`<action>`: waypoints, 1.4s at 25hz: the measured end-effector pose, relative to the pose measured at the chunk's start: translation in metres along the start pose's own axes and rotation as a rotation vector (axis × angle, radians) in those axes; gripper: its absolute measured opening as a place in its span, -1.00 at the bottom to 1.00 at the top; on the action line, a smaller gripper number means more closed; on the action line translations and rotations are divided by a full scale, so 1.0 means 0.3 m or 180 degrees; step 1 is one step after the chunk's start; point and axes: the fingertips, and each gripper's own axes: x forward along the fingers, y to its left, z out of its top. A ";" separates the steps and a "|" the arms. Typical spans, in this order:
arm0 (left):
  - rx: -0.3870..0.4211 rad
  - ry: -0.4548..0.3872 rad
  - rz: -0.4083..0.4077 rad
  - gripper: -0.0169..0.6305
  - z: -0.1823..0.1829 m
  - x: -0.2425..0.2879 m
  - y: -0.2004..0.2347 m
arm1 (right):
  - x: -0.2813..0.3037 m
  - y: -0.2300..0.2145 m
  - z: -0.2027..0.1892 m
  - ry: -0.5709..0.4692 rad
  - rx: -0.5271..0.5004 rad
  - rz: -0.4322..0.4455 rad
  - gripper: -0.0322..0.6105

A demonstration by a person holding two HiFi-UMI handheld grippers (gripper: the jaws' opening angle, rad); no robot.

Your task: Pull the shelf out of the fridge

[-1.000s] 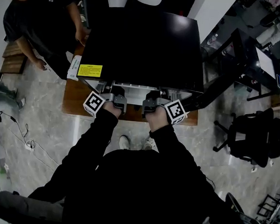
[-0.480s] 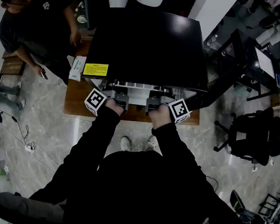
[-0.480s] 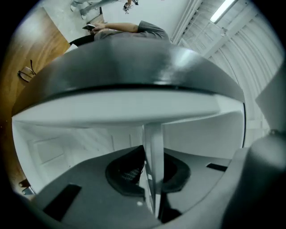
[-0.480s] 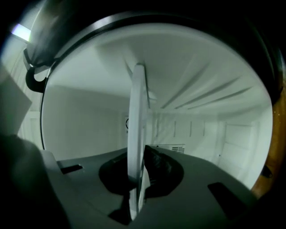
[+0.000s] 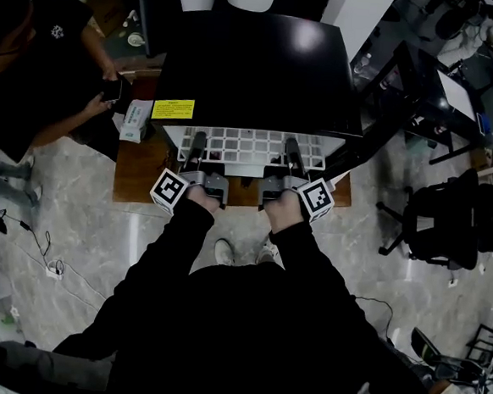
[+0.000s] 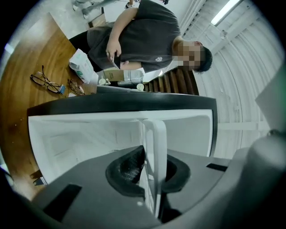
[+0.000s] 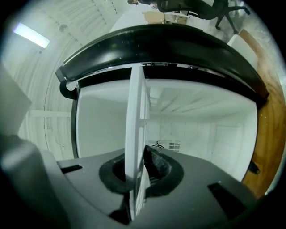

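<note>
A black fridge (image 5: 257, 65) stands on a wooden table (image 5: 137, 179). Its white wire shelf (image 5: 255, 146) sticks partway out of the front toward me. My left gripper (image 5: 198, 139) is clamped on the left part of the shelf; its jaws have just been closing, with the shelf between them. My right gripper (image 5: 293, 146) is shut on the right part. In the left gripper view the shelf's white edge (image 6: 154, 143) runs upright between the pads of the left gripper (image 6: 149, 172). In the right gripper view the shelf (image 7: 135, 129) is pinched by the right gripper (image 7: 136, 176), with the white fridge interior (image 7: 196, 116) behind.
A person (image 5: 45, 57) stands at the table's left, holding a phone. A white packet (image 5: 134, 119) lies by the fridge, and glasses (image 6: 44, 82) rest on the table. A black desk (image 5: 425, 87) and an office chair (image 5: 449, 216) stand to the right.
The shelf has slid out of the fridge toward me, so its white grid now shows. Both grippers drew back with it. The person at the left shifted.
</note>
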 end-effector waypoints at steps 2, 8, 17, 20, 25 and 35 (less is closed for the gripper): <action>-0.0018 0.0027 -0.0009 -0.86 -0.001 -0.045 0.002 | -0.042 -0.006 -0.013 -0.0016 -0.0006 0.0018 -0.82; -0.0079 0.0088 -0.0061 -0.86 -0.032 -0.206 0.001 | -0.208 0.000 -0.047 -0.0047 0.0012 -0.0046 -0.82; -0.0087 -0.0050 -0.0016 -0.86 -0.057 -0.295 -0.027 | -0.297 0.024 -0.056 0.0147 0.0039 -0.0079 -0.82; -0.0138 -0.0103 0.0021 -0.86 -0.067 -0.353 -0.022 | -0.347 0.026 -0.069 0.0231 0.0072 -0.0064 -0.82; -0.0063 -0.0149 0.0011 -0.86 -0.134 -0.482 -0.040 | -0.472 0.019 -0.049 0.0342 0.0091 -0.0035 -0.82; 0.0052 -0.0222 -0.0051 -0.86 -0.196 -0.628 -0.188 | -0.628 0.128 -0.031 0.0528 0.0120 0.0031 -0.82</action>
